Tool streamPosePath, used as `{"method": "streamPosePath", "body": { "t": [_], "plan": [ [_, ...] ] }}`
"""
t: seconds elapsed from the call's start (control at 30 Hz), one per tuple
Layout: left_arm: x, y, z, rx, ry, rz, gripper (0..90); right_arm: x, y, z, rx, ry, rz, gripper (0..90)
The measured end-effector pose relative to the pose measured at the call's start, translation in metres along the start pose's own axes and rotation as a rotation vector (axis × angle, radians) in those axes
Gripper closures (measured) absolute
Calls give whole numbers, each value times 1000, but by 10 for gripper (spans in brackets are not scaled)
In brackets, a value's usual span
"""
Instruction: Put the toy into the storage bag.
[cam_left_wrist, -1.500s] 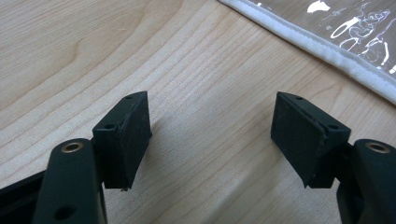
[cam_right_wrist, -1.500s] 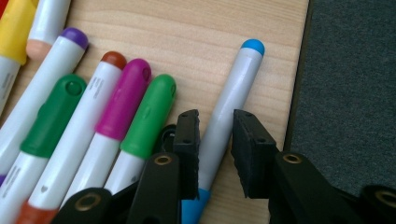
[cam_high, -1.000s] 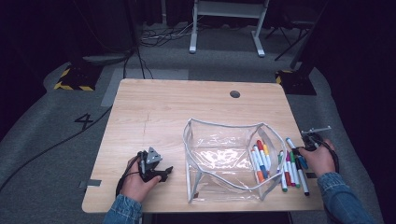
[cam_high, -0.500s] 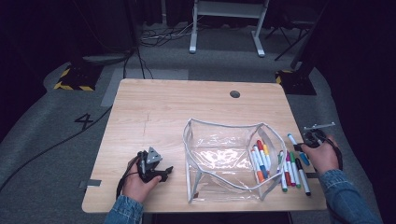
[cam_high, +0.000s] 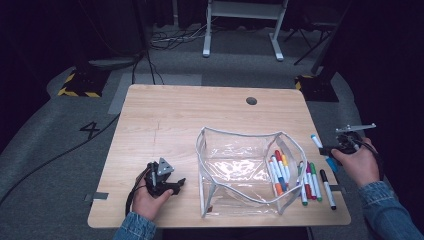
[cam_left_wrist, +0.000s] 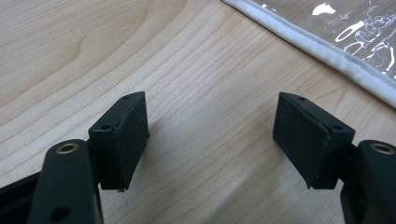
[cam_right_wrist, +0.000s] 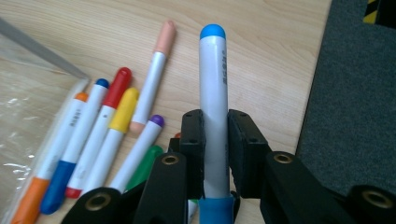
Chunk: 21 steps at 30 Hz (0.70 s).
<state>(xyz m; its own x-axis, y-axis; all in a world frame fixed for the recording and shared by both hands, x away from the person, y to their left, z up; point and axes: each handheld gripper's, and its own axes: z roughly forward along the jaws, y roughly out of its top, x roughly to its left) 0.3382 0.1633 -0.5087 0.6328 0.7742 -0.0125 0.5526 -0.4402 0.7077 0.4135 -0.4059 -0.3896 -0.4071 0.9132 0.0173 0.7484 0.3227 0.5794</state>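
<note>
We've got the blue marker (cam_right_wrist: 214, 107) clamped in the right gripper (cam_right_wrist: 215, 154); left gripper (cam_left_wrist: 212, 140) open, idle. A few markers (cam_high: 279, 170) lie in the pouch (cam_high: 235, 170), several still outside.

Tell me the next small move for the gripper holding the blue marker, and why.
Probably carry it left over the clear pouch: the right gripper is clamped on the blue marker, lifted off the table, and the pouch mouth stands open with markers inside.

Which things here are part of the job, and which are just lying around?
Part of the job:
- blue marker, clamped in the right gripper
- loose markers
- clear pouch
- left gripper, open over the table

Just lying around:
- floor cables
- white stand
</note>
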Motion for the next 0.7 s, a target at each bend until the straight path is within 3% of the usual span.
{"method": "streamPosePath", "body": {
  "t": [0.2, 0.33, 0.5, 0.7],
  "plan": [
    [-1, 0, 0, 0, 4, -5, 268, 10, 8, -22, -33, 30, -24, 771],
    [-1, 0, 0, 0, 10, -11, 257, 23, 16, -45, -74, 66, -73, 771],
    [-1, 0, 0, 0, 11, -11, 254, 34, 25, -61, -101, 96, -112, 771],
    [-1, 0, 0, 4, 26, -25, 234, 60, 40, -86, -148, 180, -176, 771]
  ]
}}
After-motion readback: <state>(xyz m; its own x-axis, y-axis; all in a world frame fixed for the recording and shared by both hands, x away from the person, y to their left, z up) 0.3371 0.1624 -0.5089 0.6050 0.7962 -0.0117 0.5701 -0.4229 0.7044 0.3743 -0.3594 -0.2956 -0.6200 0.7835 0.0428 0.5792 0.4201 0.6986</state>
